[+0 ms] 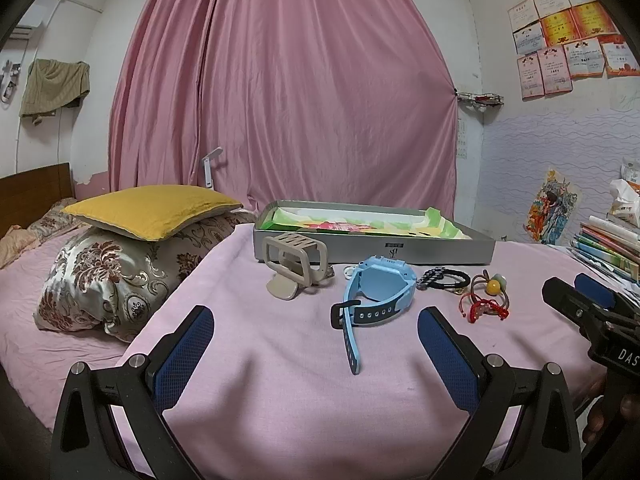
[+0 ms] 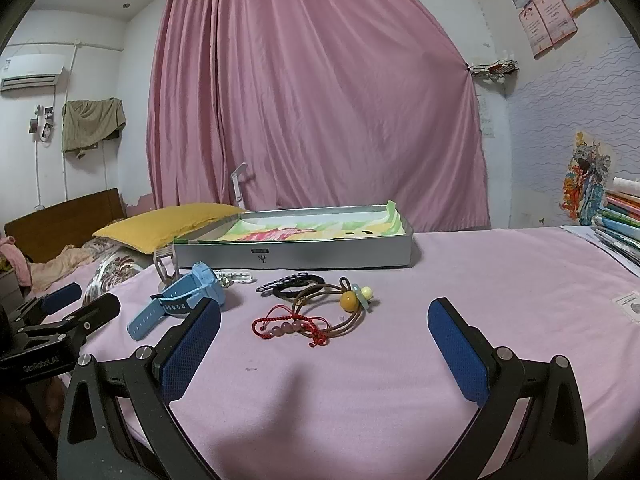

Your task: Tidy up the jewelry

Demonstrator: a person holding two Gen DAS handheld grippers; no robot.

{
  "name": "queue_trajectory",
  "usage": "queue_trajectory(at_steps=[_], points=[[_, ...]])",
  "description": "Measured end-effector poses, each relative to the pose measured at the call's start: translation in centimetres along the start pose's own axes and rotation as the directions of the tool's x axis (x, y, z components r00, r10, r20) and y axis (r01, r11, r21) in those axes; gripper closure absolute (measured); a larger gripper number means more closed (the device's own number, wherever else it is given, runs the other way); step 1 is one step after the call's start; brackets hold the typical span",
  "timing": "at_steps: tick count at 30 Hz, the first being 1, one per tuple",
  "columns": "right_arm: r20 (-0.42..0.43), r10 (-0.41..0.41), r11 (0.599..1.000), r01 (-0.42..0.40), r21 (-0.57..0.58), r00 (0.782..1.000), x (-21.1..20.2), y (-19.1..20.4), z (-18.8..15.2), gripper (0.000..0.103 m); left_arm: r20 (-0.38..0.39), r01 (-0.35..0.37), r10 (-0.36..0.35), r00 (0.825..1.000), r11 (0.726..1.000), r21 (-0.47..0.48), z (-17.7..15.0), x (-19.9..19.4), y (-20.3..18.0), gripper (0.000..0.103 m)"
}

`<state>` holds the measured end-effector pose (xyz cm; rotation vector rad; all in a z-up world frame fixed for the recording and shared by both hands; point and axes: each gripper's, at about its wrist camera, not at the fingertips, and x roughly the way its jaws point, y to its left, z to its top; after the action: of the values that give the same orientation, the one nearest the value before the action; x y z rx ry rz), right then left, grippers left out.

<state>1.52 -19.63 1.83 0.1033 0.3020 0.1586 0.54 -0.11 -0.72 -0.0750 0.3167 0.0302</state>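
A: Soft, even indoor light, fairly dim; no glare on the grey metal tray (image 1: pixel 372 250).

B: Diffuse shadows fall on the pale pink bed sheet (image 2: pixel 480 280) beneath each claw, so the light comes from above and behind.

A: Heavy fisheye bending: the long pink fabric curtain (image 1: pixel 288 80) bulges, and the corners go black.

B: Centre is sharp; the wall certificates (image 1: pixel 568 32) near the rim are smeared.

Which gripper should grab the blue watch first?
Left. The blue watch lies straight ahead between the left gripper's open jaws, while the right gripper faces the red bracelet instead.
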Motion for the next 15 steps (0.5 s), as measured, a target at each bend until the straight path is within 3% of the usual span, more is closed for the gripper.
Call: queue_trajectory(at_steps=[15], points=[[0.002, 0.003, 1.0, -0.003, 0.0, 1.0, -0.18, -0.01, 0.13, 0.001, 0.001, 0.001, -0.001, 1.0, 1.0, 0.002, 0.09, -0.13, -0.02, 0.001]])
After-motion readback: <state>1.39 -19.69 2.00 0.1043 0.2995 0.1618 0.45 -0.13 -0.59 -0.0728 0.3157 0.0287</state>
